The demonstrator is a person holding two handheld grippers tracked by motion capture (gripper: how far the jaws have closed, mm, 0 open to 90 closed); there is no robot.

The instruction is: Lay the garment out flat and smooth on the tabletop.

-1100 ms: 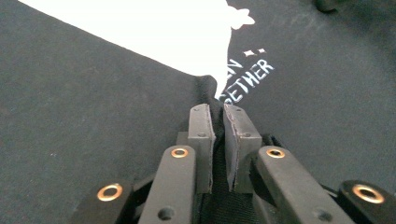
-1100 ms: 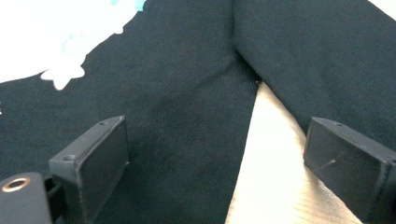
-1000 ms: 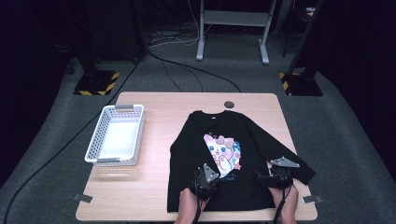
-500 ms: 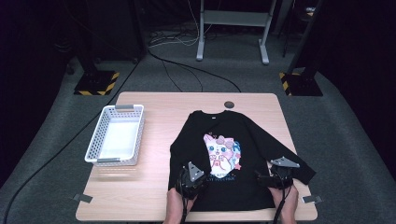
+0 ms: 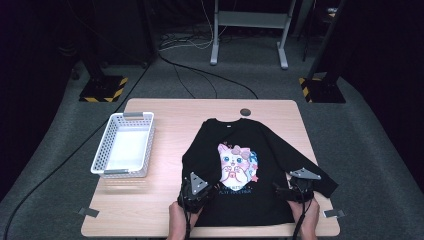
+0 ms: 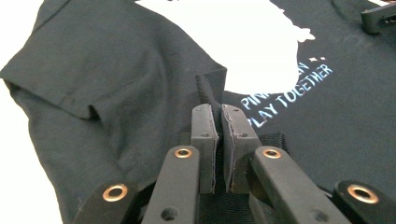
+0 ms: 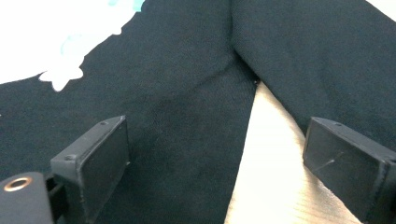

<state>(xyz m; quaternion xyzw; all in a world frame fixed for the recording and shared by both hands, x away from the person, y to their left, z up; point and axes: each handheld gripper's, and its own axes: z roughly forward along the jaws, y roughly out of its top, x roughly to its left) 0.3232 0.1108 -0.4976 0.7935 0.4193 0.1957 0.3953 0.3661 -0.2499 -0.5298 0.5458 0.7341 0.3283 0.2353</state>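
Meanwhile, the black shirt (image 5: 250,165) lay flat on the table (image 5: 165,210), right of the white basket (image 5: 123,145), which held nothing. The left gripper (image 6: 218,135) pinched the shirt's near-left hem; the right gripper (image 7: 215,163) stood wide over the near-right edge.

the left gripper (image 5: 196,190) has been carried toward the left edge of the high view, from beside the cartoon print (image 5: 235,166) to the lower left part of the black shirt (image 5: 260,145). a fold of the shirt's cloth is seen pinched between its closed pads (image 6: 204,126) in the left gripper view. the cloth at the shirt's lower left has been dragged along with it, so that the hem there is bunched under the gripper. the left hand (image 5: 181,225) has been shifted the same way.
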